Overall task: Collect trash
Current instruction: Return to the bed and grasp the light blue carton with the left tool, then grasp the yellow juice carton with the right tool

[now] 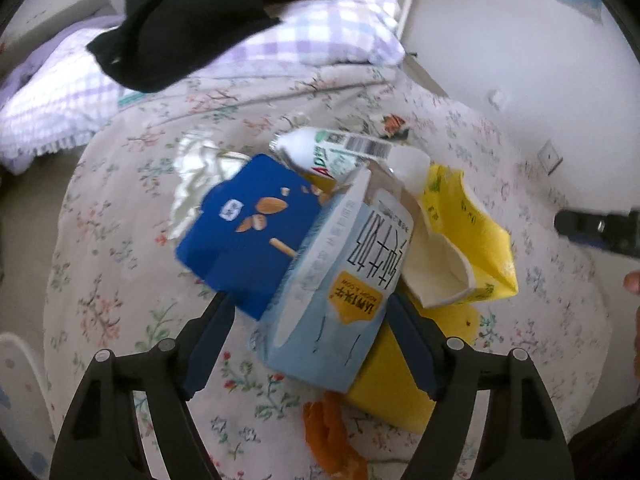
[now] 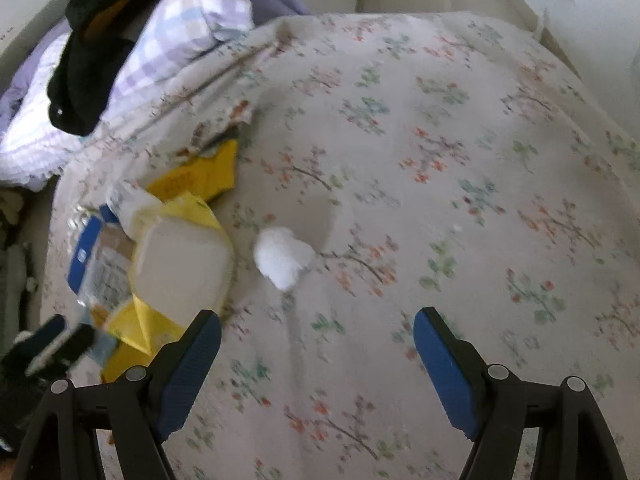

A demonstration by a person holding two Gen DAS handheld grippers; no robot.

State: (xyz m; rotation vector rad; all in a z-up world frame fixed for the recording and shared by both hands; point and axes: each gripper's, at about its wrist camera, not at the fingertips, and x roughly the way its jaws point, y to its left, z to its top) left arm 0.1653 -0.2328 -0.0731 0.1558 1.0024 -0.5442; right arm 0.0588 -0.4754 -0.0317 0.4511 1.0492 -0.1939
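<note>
A heap of trash lies on the floral bedsheet [image 1: 132, 208]. In it are a pale blue milk carton [image 1: 340, 280], a dark blue snack box [image 1: 244, 228], a yellow wrapper [image 1: 468, 216], a white bottle with a barcode label [image 1: 332, 148] and orange peel [image 1: 332, 436]. My left gripper [image 1: 309, 298] is open and straddles the carton's lower end; its left fingertip sits by the blue box's corner. My right gripper [image 2: 316, 316] is open above bare sheet. A crumpled white tissue [image 2: 284, 258] lies just ahead of it, beside the yellow wrapper [image 2: 192, 176].
A black garment [image 1: 188, 20] is draped over a purple checked pillow [image 1: 312, 36] at the head of the bed. A white wall [image 1: 520, 60] with a socket [image 1: 550, 156] runs along the right. The bed drops off at the left [image 2: 24, 264].
</note>
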